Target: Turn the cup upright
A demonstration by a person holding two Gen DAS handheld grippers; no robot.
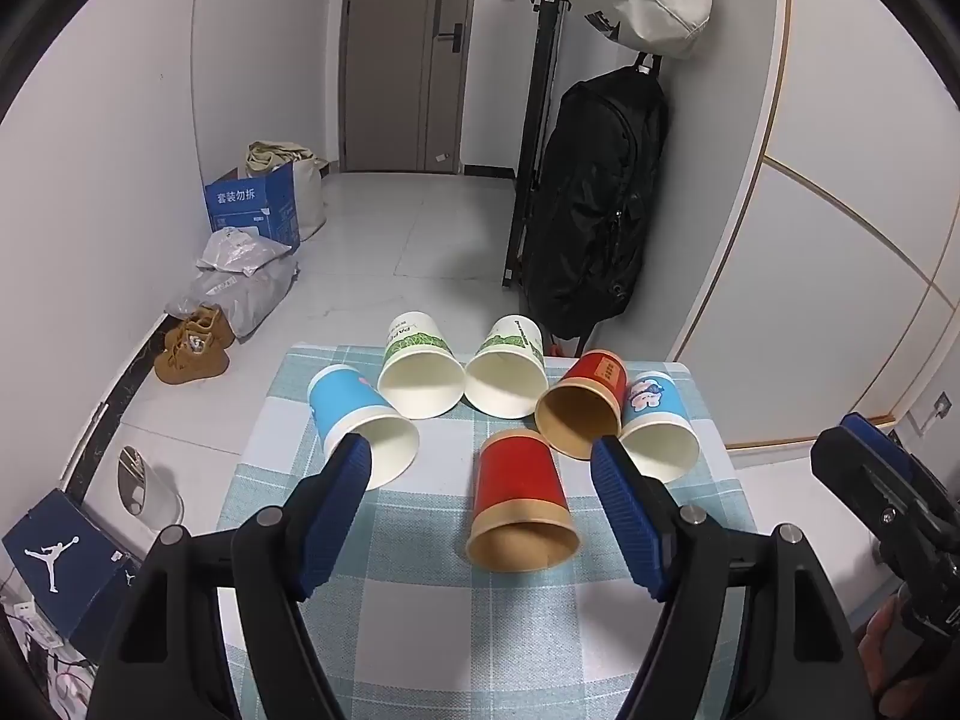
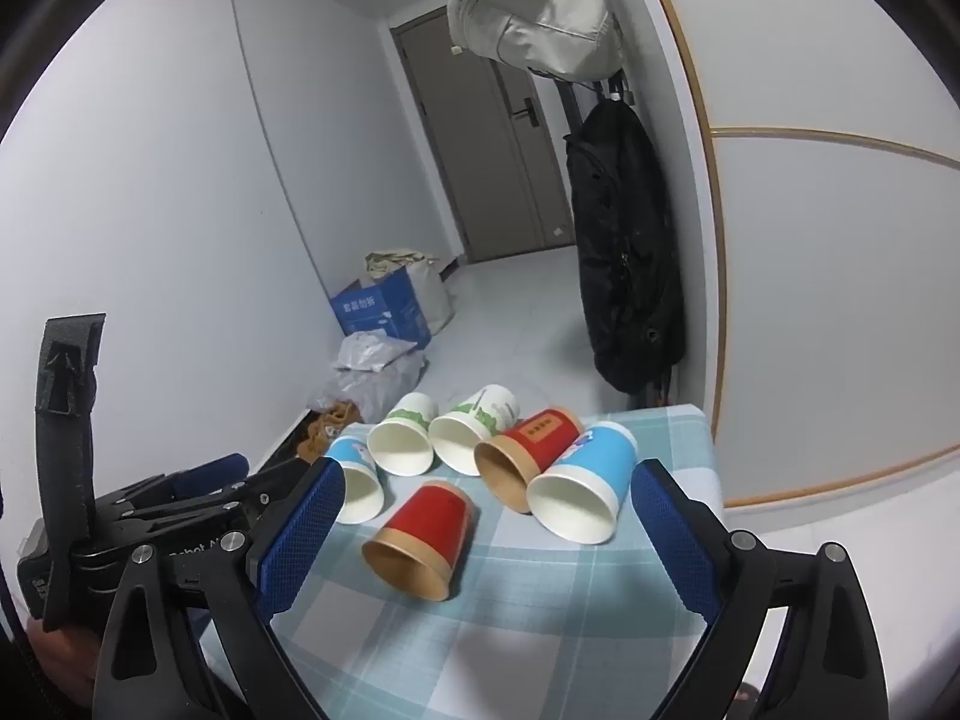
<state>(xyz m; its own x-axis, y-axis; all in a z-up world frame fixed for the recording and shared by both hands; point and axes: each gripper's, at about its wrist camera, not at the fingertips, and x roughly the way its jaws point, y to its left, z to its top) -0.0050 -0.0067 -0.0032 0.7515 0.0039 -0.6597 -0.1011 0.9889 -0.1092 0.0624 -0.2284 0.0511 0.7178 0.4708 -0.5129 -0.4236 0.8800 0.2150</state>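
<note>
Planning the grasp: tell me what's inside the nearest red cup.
The nearest red cup lies on its side, mouth toward the cameras. Only bare brown lining shows inside; its deepest part is shadowed.

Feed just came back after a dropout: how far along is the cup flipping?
Done: nothing visible. All six paper cups lie on their sides on the checked tablecloth, mouths toward the cameras.
In hand: nothing. The left gripper and right gripper are both open and empty; the near red cup lies closest ahead.
Left: that cup, the far red cup, two blue cups and two green-printed white cups.
</note>
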